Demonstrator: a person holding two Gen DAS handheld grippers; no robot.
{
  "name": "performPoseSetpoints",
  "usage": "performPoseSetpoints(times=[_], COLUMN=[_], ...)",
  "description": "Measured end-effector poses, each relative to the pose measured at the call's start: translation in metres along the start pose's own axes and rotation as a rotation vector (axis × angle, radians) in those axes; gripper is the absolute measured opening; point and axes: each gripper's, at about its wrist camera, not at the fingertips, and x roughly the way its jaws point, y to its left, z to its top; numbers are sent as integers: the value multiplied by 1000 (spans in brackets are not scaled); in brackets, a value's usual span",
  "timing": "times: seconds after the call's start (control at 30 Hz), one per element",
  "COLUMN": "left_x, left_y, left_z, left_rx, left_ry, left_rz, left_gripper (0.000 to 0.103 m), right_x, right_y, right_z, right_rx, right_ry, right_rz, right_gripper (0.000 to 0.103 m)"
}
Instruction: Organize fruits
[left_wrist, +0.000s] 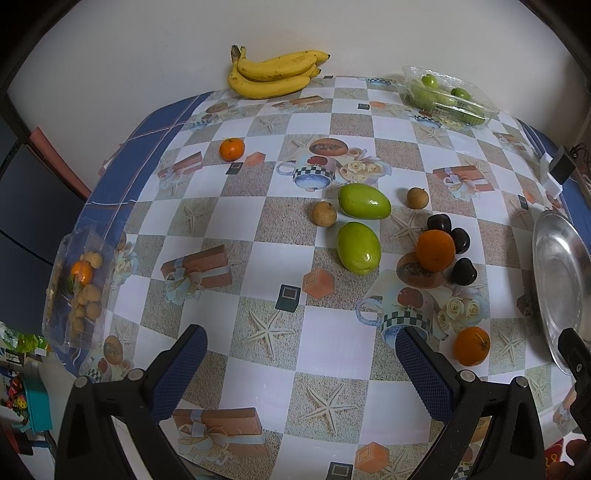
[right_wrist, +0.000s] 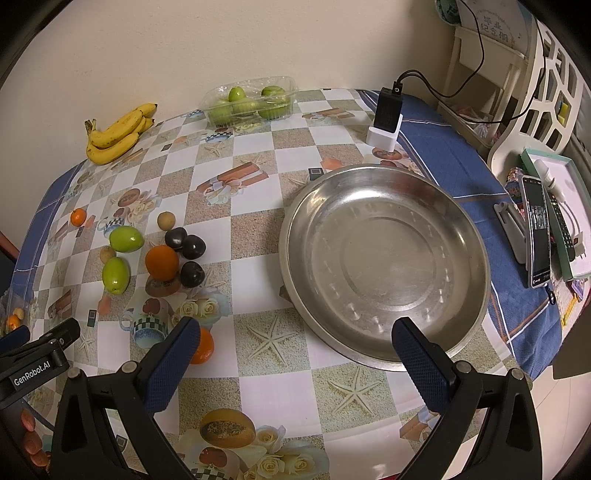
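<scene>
Two green mangoes (left_wrist: 360, 221), three oranges (left_wrist: 435, 250), dark plums (left_wrist: 463, 272) and two brown longans (left_wrist: 323, 213) lie loose beside the empty steel plate (right_wrist: 384, 258); bananas (left_wrist: 273, 74) lie by the wall.

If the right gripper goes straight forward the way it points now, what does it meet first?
Most likely the steel plate: the open right gripper frames its near rim, with bare tablecloth before it. Height above the table is unclear.

A table (right_wrist: 255, 354) draped in a checkered, blue-bordered cloth (right_wrist: 454, 162) stands against a plain cream wall (right_wrist: 184, 44); a white openwork chair (right_wrist: 546, 92) sits beyond its right edge under warm indoor light.
</scene>
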Motion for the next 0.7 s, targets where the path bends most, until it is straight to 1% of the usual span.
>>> performPoseSetpoints(times=[0.27,0.37,0.47,0.53,0.7], left_x=[0,3,8,9,13], left_y=[0,2,5,9,11], left_z=[1,0,-1,-1,5], left_rx=[0,-14,-39,-52,-61], left_ry=[1,15,30,32,29], left_rz=[-2,1,13,3,-7], left_gripper=[103,103,103,103,103], right_x=[1,1,4,8,20], right_y=[2,2,11,23,46], right_z=[-1,0,1,1,2], right_rx=[-6,-13,-53,-98,-150], right_ry=[4,6,24,45,96], right_rz=[7,13,37,61,134], right_gripper=[103,103,103,103,103])
